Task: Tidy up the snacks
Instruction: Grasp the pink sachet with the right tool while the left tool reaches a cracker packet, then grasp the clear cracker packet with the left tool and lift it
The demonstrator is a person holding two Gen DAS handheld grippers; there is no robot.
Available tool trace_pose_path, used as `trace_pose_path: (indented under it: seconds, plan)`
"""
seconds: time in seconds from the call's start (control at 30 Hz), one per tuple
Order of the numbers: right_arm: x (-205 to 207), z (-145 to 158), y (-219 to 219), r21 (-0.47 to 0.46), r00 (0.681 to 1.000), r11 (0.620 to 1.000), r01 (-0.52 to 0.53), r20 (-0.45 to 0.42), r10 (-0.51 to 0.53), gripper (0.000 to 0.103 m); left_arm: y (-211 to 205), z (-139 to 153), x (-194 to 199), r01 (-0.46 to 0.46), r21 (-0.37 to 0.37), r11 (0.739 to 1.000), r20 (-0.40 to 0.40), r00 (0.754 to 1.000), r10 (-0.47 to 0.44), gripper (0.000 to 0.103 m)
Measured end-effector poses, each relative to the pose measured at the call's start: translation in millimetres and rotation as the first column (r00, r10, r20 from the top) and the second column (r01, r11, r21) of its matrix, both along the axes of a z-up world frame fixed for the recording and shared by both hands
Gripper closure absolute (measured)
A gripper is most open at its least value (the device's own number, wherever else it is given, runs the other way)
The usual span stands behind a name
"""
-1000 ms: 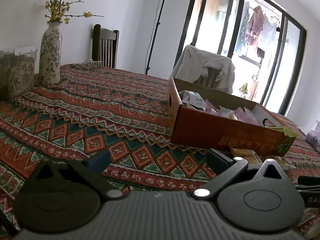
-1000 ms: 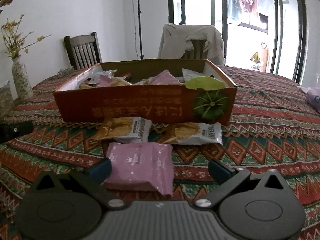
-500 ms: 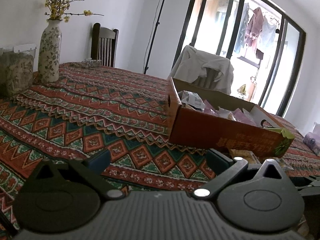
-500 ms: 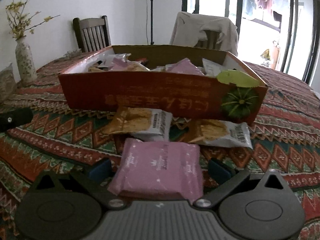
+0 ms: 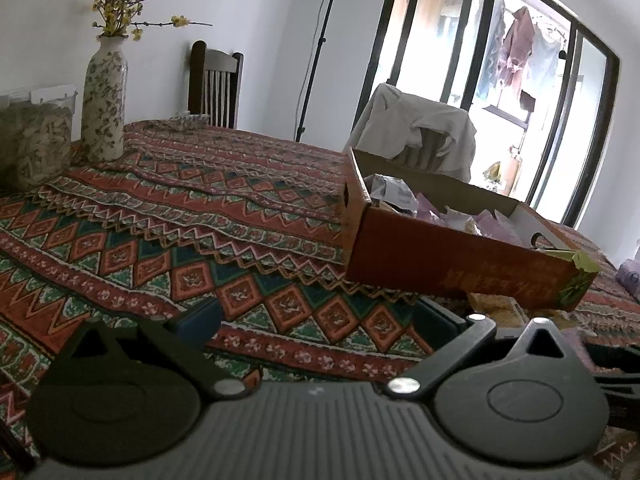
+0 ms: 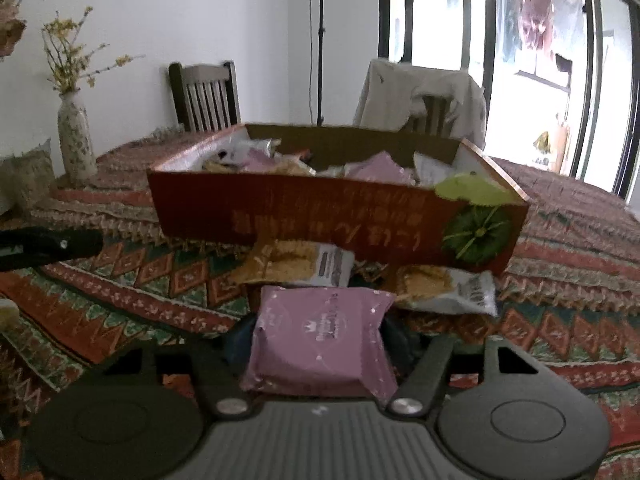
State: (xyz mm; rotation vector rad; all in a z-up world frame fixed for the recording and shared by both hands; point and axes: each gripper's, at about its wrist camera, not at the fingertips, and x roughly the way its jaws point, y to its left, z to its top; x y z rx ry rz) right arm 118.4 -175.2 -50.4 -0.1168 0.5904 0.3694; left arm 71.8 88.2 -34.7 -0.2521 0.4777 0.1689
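A red cardboard box (image 6: 304, 216) holding several snack packets stands on the patterned tablecloth; it also shows in the left wrist view (image 5: 452, 264). My right gripper (image 6: 316, 340) is shut on a pink snack packet (image 6: 320, 348), held in front of the box. Two tan-and-white snack packets (image 6: 296, 266) (image 6: 444, 286) lie on the cloth against the box front. My left gripper (image 5: 316, 320) is open and empty, hovering over the cloth left of the box. Its dark body shows at the left of the right wrist view (image 6: 48, 246).
A flowered vase (image 5: 104, 100) and a clear jar of dry goods (image 5: 34, 136) stand at the table's far left. A wooden chair (image 5: 214, 82) and a chair draped with white cloth (image 5: 424, 128) stand behind the table. A purple packet (image 5: 630, 276) lies far right.
My right gripper has closed on the pink packet and lifted it off the cloth. The left gripper has shifted slightly and stays open.
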Motion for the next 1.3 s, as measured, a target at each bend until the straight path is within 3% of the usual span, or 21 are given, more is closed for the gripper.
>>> trace_pose_path:
  seconds: [0.43, 0.7, 0.97, 1.1, 1.3]
  plan:
    - [-10.3, 24.0, -88.0, 0.096, 0.974, 0.984, 0.147, 0.156, -0.161, 0.038, -14.3, 2.1, 12.7, -0.024, 0.080, 0.997, -0.078, 0.996, 0.030, 0.000]
    - [11.0, 22.1, -140.4, 0.131, 0.945, 0.955, 0.265, 0.163, -0.285, 0.038, -60.9, 17.8, 43.6, 0.074, 0.097, 0.993, -0.109, 0.992, -0.064, 0.000]
    - [25.7, 12.2, -151.5, 0.141, 0.941, 0.949, 0.282, 0.151, -0.302, 0.037, -122.6, 11.0, 94.8, 0.145, 0.104, 0.984, -0.199, 0.972, -0.122, 0.000]
    - [26.4, 11.1, -154.0, 0.156, 0.945, 0.950, 0.272, 0.142, -0.294, 0.037, -144.2, 1.9, 115.4, 0.146, 0.093, 0.985, -0.249, 0.961, -0.119, 0.000]
    - [25.1, 11.1, -151.1, 0.161, 0.952, 0.954, 0.255, 0.134, -0.277, 0.037, -162.8, -14.9, 127.0, 0.113, 0.142, 0.983, -0.299, 0.952, -0.067, 0.000]
